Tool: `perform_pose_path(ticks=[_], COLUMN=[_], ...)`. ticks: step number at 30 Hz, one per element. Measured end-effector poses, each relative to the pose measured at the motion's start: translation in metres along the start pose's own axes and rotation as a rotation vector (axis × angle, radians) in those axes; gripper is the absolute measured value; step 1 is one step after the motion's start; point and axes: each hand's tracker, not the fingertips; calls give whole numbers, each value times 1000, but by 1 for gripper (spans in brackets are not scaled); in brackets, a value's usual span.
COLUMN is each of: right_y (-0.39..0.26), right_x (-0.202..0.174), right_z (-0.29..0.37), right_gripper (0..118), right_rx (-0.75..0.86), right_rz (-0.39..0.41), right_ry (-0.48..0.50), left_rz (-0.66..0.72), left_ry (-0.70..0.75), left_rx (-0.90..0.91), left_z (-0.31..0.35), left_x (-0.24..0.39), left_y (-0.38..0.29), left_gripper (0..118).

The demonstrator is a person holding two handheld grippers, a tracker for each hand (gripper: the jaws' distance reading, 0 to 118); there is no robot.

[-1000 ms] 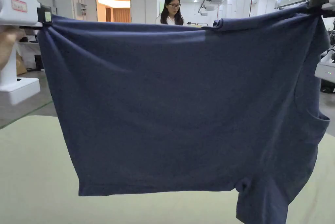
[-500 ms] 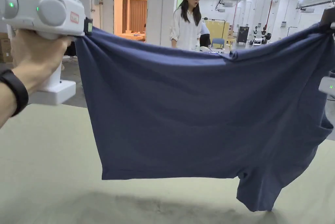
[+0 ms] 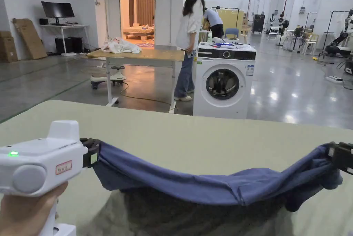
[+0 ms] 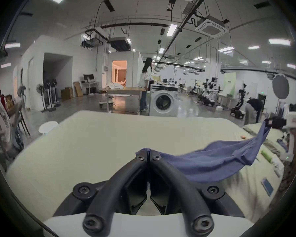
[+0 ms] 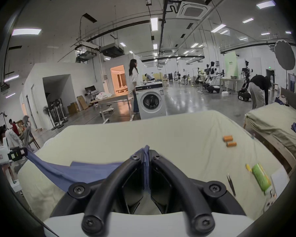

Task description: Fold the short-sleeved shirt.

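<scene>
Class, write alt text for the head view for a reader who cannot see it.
A blue shirt sags over a pale green table, its ends pinched by the left gripper and the right gripper. Behind stand a washing machine and a person.

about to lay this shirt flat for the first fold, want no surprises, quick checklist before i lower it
1. Left gripper shut on the shirt: ok.
2. Right gripper shut on the shirt: ok.
3. Shirt spread taut: not ok, it sags between the grippers.
4. Table bare ahead of the shirt: ok.
5. Orange rolls clear of the shirt: ok, off to the right.
6. Sleeves lying flat: cannot tell.
</scene>
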Motion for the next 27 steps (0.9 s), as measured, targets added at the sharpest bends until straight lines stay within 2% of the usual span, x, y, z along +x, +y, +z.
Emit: perform_pose_path(ticks=[1,7,11,12,17,19,21,22,23,24,25,26,27], right_y=[-15,-122,-179,-190,-228,-250,-260,-261,-265,-267,-268,-267,-266], right_x=[4,27,37,37,38,50,51,50,52,54,57,56,57], right_z=[11,101,156,167,197,192,193,194,195,197,198,206,210], right_gripper=[2,2,2,2,2,3,15,27,49,66,73,73,73], right_rx=[-27,-79,-102,-127,-190,-236,-270,-280,-281,-277,-273,-252,-224], right_rz=[-7,-86,-125,-134,-134,-152,-156,-148,-145,-153,-168,-197,-228], right_ry=[4,13,-3,-32,-65,-63,-63,-79,-96,-116,-124,-129,-125], left_rz=[28,116,136,143,153,93,50,47,48,51,52,53,44], left_ry=[-6,41,21,27,65,31,17,30,43,50,66,78,89], left_rx=[41,-2,-34,-85,-144,-209,-225,-229,-261,-265,-263,-262,-249], left_z=[16,93,140,148,171,169,169,168,167,168,169,170,175], left_x=[-1,-8,-6,-6,-17,-20,-21,-21,-22,-23,-24,-24,-23], left_y=[-17,-115,-162,-169,-206,-221,-233,-236,-240,-243,-244,-242,-240], left_gripper=[0,0,0,0,0,0,0,0,15,32,56,83,92])
